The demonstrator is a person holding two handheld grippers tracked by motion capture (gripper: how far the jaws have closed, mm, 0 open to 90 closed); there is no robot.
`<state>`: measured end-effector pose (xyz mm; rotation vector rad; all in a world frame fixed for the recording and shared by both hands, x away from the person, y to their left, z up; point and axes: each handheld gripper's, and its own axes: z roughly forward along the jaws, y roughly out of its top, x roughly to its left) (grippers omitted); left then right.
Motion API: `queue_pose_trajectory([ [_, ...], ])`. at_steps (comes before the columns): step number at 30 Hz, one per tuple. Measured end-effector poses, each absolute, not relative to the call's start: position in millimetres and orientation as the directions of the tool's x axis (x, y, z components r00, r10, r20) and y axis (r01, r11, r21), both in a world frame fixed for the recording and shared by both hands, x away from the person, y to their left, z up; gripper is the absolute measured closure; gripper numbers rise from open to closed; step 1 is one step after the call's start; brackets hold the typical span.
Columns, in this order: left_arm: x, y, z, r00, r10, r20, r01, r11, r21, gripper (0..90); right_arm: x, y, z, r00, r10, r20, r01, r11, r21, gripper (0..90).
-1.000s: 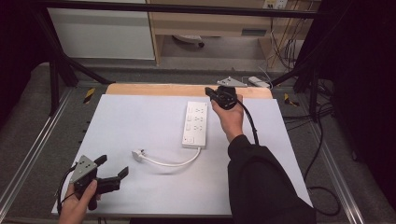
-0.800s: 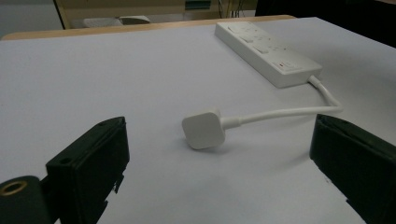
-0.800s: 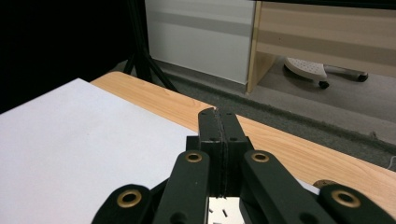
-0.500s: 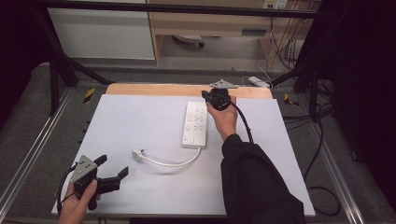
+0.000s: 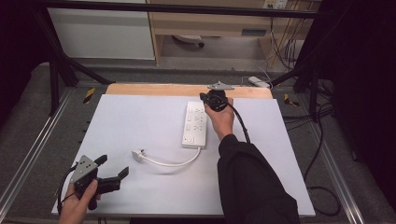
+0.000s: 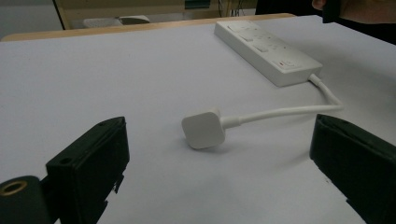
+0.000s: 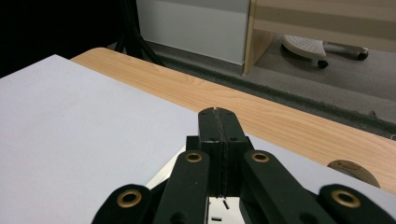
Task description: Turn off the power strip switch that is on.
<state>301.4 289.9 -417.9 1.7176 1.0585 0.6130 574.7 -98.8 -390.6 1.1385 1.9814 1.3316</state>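
Shifted slightly toward nine o'clock since the earlier frame: right gripper [image 5: 207,97], jaws pressed together on nothing, poised over the far end of the white power strip [image 5: 195,124]. Left gripper [image 5: 113,171] at seven o'clock, jaws spread wide, empty, aimed at the white plug [image 6: 202,128] lying free on the white table [image 5: 140,116]. Cord [image 5: 172,163] curving from plug to strip. Strip's far end partly hidden behind the right hand [image 5: 220,116].

We are not reading any text, label, brand or number anywhere; the markings on the power strip [image 6: 267,49] are coming through too blurred.
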Motion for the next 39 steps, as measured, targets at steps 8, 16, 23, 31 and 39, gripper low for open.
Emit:
queue_pose_trajectory([
  [8, 301, 290, -417, 0.493, 0.867, -0.068, 0.366, -0.136, 0.921, 4.6, 579, -93, -400, -0.527, 0.848, 0.063, 0.391, 0.176, 0.904, 90.0],
  [16, 301, 290, -417, 0.497, 0.865, -0.069, 0.365, -0.136, 0.921, 4.7, 582, -80, -401, -0.539, 0.842, 0.029, 0.387, 0.216, 0.897, 90.0],
  [23, 301, 289, -417, 0.501, 0.863, -0.064, 0.361, -0.141, 0.922, 4.7, 585, -74, -402, -0.547, 0.837, 0.015, 0.387, 0.237, 0.891, 90.0],
  [31, 301, 290, -417, 0.499, 0.864, -0.059, 0.359, -0.145, 0.922, 4.7, 587, -73, -408, -0.549, 0.836, 0.009, 0.402, 0.254, 0.880, 90.0],
  [39, 301, 290, -417, 0.500, 0.863, -0.066, 0.360, -0.138, 0.923, 4.7, 588, -71, -413, -0.550, 0.835, 0.011, 0.408, 0.258, 0.876, 90.0],
])
